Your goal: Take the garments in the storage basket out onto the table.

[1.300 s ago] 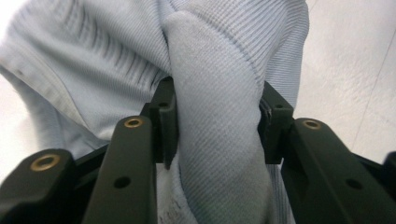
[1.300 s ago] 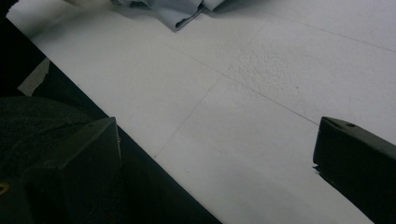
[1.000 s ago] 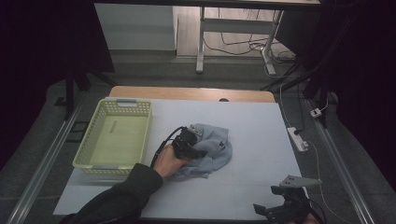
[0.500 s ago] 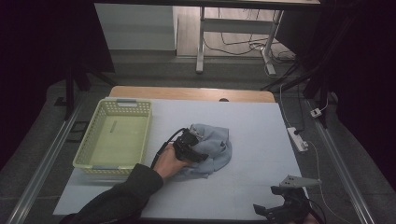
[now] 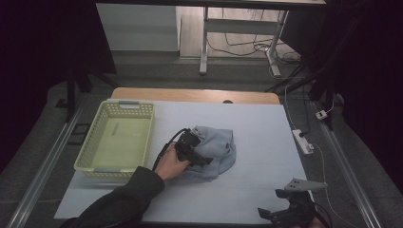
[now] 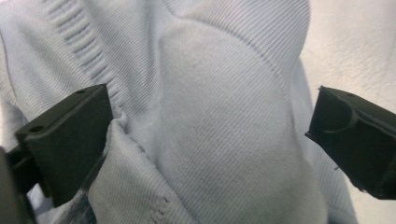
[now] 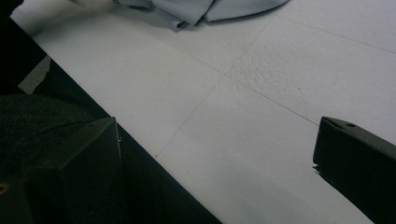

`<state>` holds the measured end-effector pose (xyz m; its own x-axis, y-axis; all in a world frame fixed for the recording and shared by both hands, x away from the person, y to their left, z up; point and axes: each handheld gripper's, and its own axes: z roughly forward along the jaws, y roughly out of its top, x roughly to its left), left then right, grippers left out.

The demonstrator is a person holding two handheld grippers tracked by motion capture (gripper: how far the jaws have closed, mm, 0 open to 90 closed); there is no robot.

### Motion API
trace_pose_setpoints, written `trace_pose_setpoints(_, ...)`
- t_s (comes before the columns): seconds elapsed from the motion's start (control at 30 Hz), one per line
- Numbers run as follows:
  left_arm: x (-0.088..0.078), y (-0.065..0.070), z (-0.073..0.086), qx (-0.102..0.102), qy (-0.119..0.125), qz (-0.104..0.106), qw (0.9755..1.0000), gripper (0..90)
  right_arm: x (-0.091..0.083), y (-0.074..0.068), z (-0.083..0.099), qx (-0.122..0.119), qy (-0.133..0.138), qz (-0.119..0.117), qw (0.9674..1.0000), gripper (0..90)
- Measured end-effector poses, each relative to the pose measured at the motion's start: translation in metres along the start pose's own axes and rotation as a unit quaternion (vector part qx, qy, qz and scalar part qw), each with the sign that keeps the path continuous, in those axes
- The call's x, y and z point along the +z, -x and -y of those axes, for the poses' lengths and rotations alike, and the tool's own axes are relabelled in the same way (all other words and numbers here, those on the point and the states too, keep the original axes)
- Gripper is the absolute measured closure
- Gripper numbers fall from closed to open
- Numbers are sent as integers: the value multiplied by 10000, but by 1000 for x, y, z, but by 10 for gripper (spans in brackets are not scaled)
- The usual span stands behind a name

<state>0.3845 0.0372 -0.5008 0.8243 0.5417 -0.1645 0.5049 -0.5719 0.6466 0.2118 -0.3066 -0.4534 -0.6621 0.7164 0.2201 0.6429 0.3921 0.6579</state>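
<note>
A pale blue knitted garment (image 5: 216,149) lies bunched in the middle of the white table (image 5: 256,123). My left gripper (image 5: 202,159) rests on its left part, held by a hand in a dark sleeve. Its jaws have just been opening and now stand wide apart, with the garment (image 6: 219,130) lying between them and no pad pressing on it. My right gripper (image 5: 285,216) hovers at the table's front right edge, open, nothing between its jaws (image 7: 215,168). The garment's edge (image 7: 196,11) shows far off in the right gripper view.
A yellow-green plastic basket (image 5: 116,140), with nothing in it, stands left of the garment. A white power strip (image 5: 302,141) lies along the table's right edge. Metal rails run down both sides. Bare table surface (image 7: 243,93) spreads ahead of the right gripper.
The left gripper's jaws have opened and let go of the blue garment, which has settled a little flatter. Neither hand has shifted its place.
</note>
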Motion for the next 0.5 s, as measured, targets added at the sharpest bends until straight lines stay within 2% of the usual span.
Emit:
trace_pose_setpoints(0.07,-2,0,1,14,70,23,10000,0,0,0,0,-8,-7,7,10000,8)
trace_pose_setpoints(0.23,-10,-2,3,-141,288,198,9993,0,0,0,0,-1,3,-4,10000,8)
trace_pose_setpoints(0.5,-27,2,2,-41,438,285,9986,0,0,0,0,-11,-1,1,10000,8)
